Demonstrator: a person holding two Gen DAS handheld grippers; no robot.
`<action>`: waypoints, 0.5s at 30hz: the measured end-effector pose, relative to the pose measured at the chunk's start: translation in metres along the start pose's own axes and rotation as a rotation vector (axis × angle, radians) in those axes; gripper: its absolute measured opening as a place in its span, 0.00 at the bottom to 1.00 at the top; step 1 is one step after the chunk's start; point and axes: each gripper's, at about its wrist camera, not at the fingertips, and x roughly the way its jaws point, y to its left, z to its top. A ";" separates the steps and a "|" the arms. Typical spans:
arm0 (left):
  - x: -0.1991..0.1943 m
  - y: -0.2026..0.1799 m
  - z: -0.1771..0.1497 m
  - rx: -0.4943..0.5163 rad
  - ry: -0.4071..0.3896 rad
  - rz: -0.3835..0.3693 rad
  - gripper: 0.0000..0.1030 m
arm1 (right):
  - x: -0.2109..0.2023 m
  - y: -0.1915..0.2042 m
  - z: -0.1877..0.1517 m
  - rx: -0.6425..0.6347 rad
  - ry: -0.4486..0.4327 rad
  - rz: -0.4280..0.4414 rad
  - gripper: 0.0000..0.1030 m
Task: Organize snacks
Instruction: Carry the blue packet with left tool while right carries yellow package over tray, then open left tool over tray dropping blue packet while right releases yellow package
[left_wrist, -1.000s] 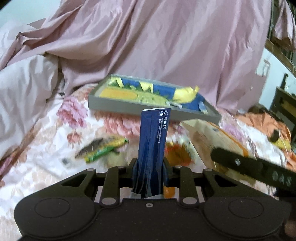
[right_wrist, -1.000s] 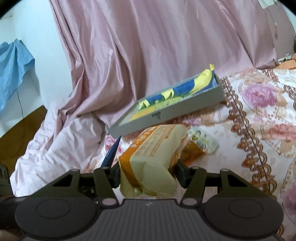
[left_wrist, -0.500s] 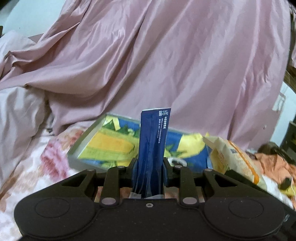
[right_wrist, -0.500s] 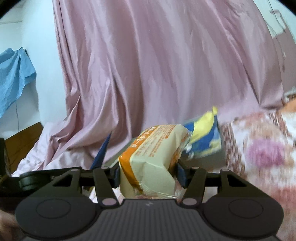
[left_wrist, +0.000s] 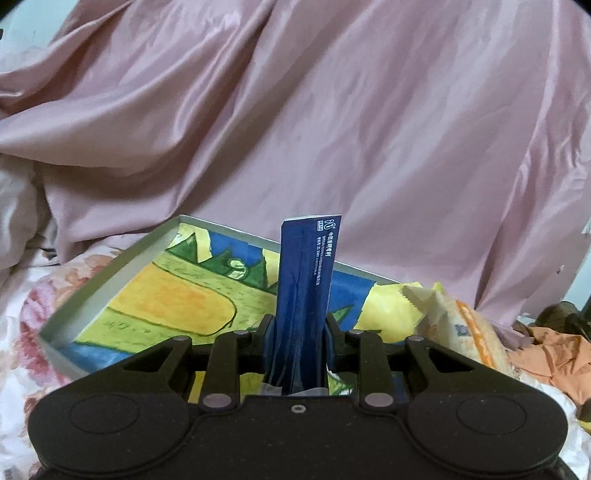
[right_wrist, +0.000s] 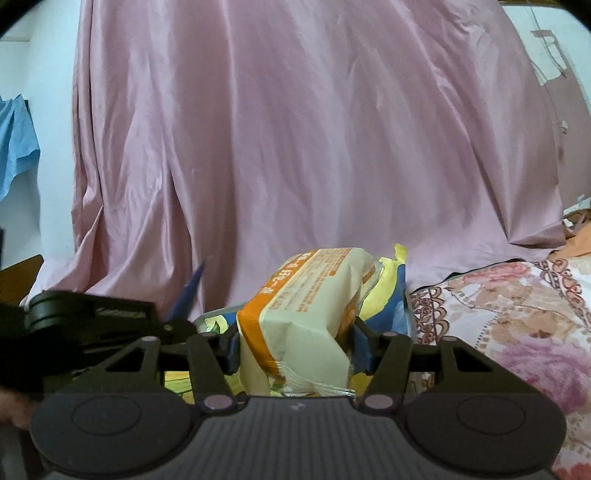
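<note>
Snacks sat in both of your grippers above the shallow grey cardboard tray (left_wrist: 107, 280), the one whose floor is painted with yellow, green and blue shapes. Your left gripper (left_wrist: 297, 332) was clamped tight on a narrow dark-blue foil snack packet with white print (left_wrist: 308, 280), which stood nearly upright between the jaws, its top edge reaching above the tray's far rim in the left wrist view. Your right gripper (right_wrist: 295, 349) pinched a plump cream-and-orange plastic-wrapped snack pack (right_wrist: 306, 314) from both sides, the pack bulging out past the jaws and tilted up toward the tray's far right corner. In the left wrist view that same cream-and-orange pack (left_wrist: 461, 325) showed just right of the tray's near right corner. In the right wrist view the left gripper (right_wrist: 92, 325) appeared as a black bar on the left side of the tray (right_wrist: 391, 306), with the tip of the blue packet (right_wrist: 188, 291) rising beside it. The tray lay on a flower-patterned bedsheet (right_wrist: 517, 332), tilted, its far rim against a draped pink satin cloth (left_wrist: 332, 129) that rose behind it. A crumpled orange cloth (left_wrist: 554, 354) lay on the bed well to the right of the tray.
</note>
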 end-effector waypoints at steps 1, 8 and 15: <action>0.006 -0.003 0.001 0.009 0.003 0.006 0.27 | 0.005 -0.001 -0.001 -0.007 0.001 0.006 0.59; 0.031 -0.011 -0.002 0.039 0.056 0.038 0.27 | 0.029 -0.006 -0.009 -0.023 0.049 0.008 0.60; 0.043 -0.014 -0.007 0.053 0.097 0.044 0.28 | 0.035 -0.006 -0.009 -0.051 0.066 -0.004 0.60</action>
